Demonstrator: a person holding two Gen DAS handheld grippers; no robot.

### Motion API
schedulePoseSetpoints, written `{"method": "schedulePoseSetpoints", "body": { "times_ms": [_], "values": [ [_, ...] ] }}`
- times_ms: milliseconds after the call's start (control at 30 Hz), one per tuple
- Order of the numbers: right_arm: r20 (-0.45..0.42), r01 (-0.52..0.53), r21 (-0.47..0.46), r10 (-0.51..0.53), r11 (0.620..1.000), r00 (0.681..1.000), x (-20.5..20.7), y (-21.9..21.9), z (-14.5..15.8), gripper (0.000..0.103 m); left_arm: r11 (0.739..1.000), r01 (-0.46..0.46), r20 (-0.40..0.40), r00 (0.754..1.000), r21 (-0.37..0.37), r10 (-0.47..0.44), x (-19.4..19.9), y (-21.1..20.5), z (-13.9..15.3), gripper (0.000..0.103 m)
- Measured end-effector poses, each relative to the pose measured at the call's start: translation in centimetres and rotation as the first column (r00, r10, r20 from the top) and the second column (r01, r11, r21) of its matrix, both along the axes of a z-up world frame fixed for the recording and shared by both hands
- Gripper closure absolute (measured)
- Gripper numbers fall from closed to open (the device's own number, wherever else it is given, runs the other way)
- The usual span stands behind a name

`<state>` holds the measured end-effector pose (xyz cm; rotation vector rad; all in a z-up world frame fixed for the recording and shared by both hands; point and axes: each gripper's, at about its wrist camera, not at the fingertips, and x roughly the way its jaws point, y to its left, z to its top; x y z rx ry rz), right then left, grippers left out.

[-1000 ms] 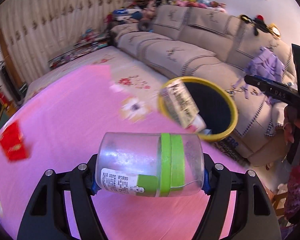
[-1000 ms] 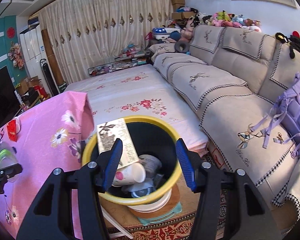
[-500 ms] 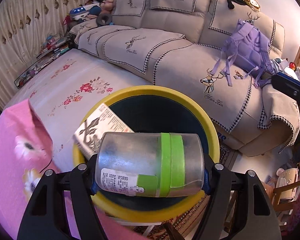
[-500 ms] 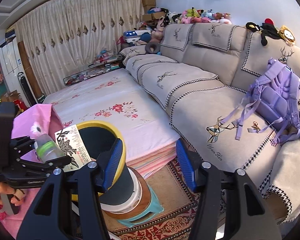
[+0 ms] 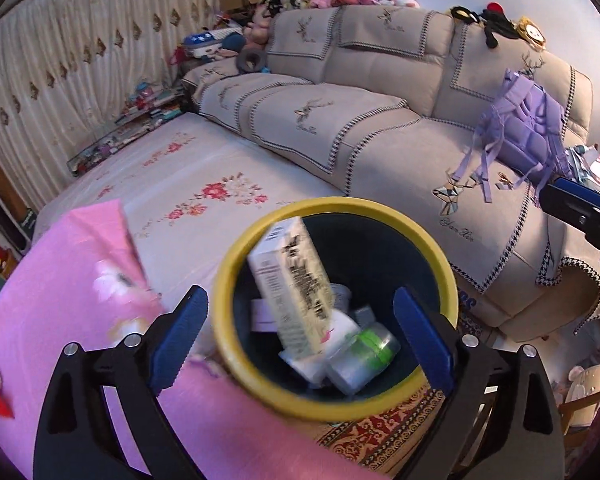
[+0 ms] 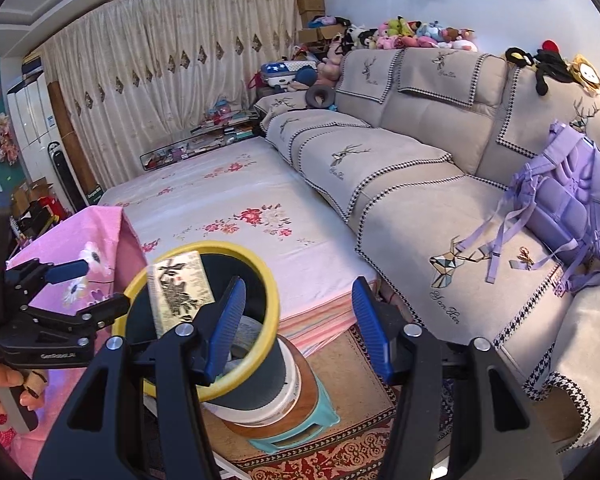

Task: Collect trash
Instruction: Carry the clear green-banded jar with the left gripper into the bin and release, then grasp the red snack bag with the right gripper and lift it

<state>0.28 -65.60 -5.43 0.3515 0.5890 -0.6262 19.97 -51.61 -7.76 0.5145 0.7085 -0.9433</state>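
Note:
A dark bin with a yellow rim (image 5: 440,248) stands beside the pink-clothed table (image 5: 60,280). The clear jar with a green lid (image 5: 362,354) lies inside the bin among other trash, next to a tall printed carton (image 5: 292,280) leaning on the rim. My left gripper (image 5: 300,336) is open and empty just above the bin mouth. My right gripper (image 6: 298,320) is open and empty, right of the bin (image 6: 260,276). The left gripper (image 6: 66,292) shows in the right wrist view, beside the carton (image 6: 180,292).
A beige sofa (image 6: 420,168) with a purple backpack (image 6: 568,204) runs along the right. A floral-sheeted bed (image 6: 228,200) lies behind the bin. The bin stands on a stool (image 6: 300,428) over a patterned rug (image 6: 340,448). The right gripper's tip shows in the left wrist view (image 5: 580,208).
My left gripper opened and let go of the green-lidded jar, which dropped into the bin. The right gripper drew slightly back to the right.

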Motion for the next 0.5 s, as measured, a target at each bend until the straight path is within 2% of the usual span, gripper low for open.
{"method": "schedulePoseSetpoints", "body": {
  "times_ms": [167,300,433,500],
  "values": [
    [0.005,-0.082,-0.02,0.082,0.996,0.997,2.8,3.5,1.2,0.05,0.993,-0.11,0.011,0.994,-0.053,0.111,1.0,7.8,2.0,0.008],
    [0.018,-0.177,-0.024,0.178,0.984,0.984,5.6,7.1,2.4,0.05,0.969,-0.232,0.025,0.972,-0.089,0.235,1.9,15.4,2.9,0.008],
    [0.037,-0.318,-0.008,0.318,0.948,0.947,10.0,11.8,3.8,0.05,0.914,-0.388,0.032,0.919,-0.123,0.394,3.0,24.3,3.0,0.007],
    [0.039,-0.407,0.004,0.407,0.913,0.913,13.0,14.8,4.3,0.05,0.867,-0.478,0.025,0.874,-0.138,0.485,3.7,29.3,2.6,0.007]
  ]
}}
